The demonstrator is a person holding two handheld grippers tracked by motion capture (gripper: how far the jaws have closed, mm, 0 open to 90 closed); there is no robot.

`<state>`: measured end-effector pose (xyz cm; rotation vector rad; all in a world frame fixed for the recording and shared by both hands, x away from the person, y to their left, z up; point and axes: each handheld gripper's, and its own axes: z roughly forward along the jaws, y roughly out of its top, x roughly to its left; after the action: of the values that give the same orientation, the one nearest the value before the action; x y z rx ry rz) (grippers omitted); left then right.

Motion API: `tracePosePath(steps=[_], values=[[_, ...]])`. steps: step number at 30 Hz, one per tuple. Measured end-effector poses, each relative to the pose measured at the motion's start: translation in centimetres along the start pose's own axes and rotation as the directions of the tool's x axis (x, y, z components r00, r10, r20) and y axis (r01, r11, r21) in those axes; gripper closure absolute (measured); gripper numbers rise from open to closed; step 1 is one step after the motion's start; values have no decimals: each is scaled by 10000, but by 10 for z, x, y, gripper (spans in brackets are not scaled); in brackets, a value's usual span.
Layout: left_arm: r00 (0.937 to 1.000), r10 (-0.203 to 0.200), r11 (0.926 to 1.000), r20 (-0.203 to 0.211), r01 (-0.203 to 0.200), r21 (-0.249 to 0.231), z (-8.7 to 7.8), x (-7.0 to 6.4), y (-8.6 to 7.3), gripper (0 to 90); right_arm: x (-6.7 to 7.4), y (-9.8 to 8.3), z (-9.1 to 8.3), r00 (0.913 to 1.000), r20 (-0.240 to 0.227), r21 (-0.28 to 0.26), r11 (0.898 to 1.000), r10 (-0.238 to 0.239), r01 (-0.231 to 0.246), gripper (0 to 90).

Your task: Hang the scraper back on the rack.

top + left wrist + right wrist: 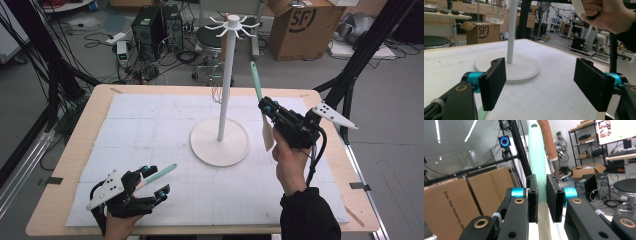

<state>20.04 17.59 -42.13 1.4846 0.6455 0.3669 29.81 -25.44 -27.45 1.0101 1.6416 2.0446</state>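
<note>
Right gripper (270, 111) clamps a mint-handled spatula (257, 82) upright beside the rack (225, 75), its hooks (234, 24) bare and hanging yet to come, while the left gripper (156, 181) rests wide apart over another utensil (161, 173) on the table (80, 125).

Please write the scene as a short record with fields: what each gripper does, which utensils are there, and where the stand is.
right gripper: shut on the spatula, mint handle pointing up, pale blade hanging down, lifted above the table
left gripper: open, low near the table's near edge
second utensil: mint handle lying by the left gripper; whether the pads touch it cannot be told
hanging stand: white pole with round base on the white mat, hooks at top, nothing on them
</note>
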Motion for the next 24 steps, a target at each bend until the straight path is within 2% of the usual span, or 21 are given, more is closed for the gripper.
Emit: tracePosePath(steps=[10,19,24], values=[[10000,-91,9999,12,91,-48,0,2,0,266,2,21,7,9994,-267,-911,9955,240,-263,810],[9998,-200,9998,-25,199,-77,-1,3,-1,262,5,34,15,9992,-395,-1019,9948,-52,12,809],[9998,-200,9998,-55,200,-84,-2,4,-1,262,5,37,19,9990,-448,-952,9955,-4,-39,809]])
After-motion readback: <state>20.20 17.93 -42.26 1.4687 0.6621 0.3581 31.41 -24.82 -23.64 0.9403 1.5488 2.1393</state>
